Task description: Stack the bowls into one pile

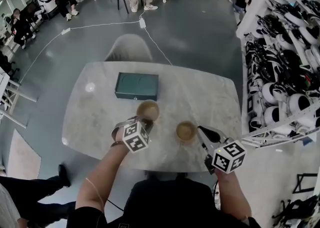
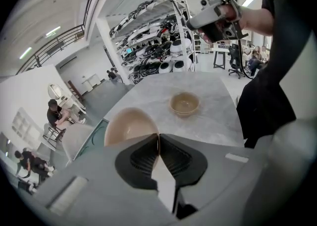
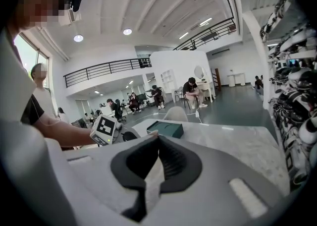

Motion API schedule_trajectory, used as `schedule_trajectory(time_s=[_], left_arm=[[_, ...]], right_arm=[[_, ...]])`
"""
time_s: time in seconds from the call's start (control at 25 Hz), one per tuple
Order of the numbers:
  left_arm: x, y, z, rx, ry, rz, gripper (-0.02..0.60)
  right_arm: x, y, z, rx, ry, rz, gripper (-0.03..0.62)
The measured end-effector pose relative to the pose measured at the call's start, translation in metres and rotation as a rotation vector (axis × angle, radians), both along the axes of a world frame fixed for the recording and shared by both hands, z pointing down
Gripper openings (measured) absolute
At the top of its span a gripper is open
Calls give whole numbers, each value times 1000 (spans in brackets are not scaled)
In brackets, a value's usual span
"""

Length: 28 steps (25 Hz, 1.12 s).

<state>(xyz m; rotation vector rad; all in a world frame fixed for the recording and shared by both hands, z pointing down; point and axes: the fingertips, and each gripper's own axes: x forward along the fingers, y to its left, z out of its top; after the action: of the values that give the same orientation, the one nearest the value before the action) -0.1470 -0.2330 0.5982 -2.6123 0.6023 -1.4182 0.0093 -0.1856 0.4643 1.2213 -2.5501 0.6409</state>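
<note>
Pinching the rim of the first bowl [image 2: 130, 126], the left tongs [image 2: 158, 138] are pressed together on its thin wall, and the bowl hangs just in front of them, seemingly lifted a little off the table [image 1: 90, 122]. The second bowl [image 1: 186, 131] stands on the table ahead of the left tongs and somewhat to their right, well apart from the held one and just beside the tip of the right tongs [image 1: 201, 131]. The right tongs are pressed together with nothing between them and hover above the table. To do this step well, I think the held bowl should travel level and slowly, because a grip on only 1 side of the rim lets it tilt or slip. It should come exactly over the second bowl, go down until it sits inside, and only then should the left tongs spread. The right tongs should move back from the second bowl, or steady it from the far side, so that the 2 tools do not meet. The green box [image 1: 137, 86] lies beyond the left tongs, outside this path.
</note>
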Motion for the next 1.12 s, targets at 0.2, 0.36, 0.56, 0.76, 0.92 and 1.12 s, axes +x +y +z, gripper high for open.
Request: schedule_trajectory(time_s=[0.2,0.36,0.56,0.76,0.92,1.12], left_arm=[[25,13,-18,15,-7,-40,21],[50,26,-32,7,-2,-59,21],[88,42,-44,-8,19,-74,21],[123,50,-41,5,-19,-61,21],[148,55,-34,-5,-21,-67,21],[178,64,-20,-33,-37,-51,21]], right_arm=[[26,-1,2,-3,-29,-44,3],[39,-1,-1,5,-65,-90,3],[64,3,7,-11,-92,-120,3],[95,3,11,-17,-117,-110,3],[114,5,13,-14,-125,-116,3],[134,11,16,-23,-138,-114,3]])
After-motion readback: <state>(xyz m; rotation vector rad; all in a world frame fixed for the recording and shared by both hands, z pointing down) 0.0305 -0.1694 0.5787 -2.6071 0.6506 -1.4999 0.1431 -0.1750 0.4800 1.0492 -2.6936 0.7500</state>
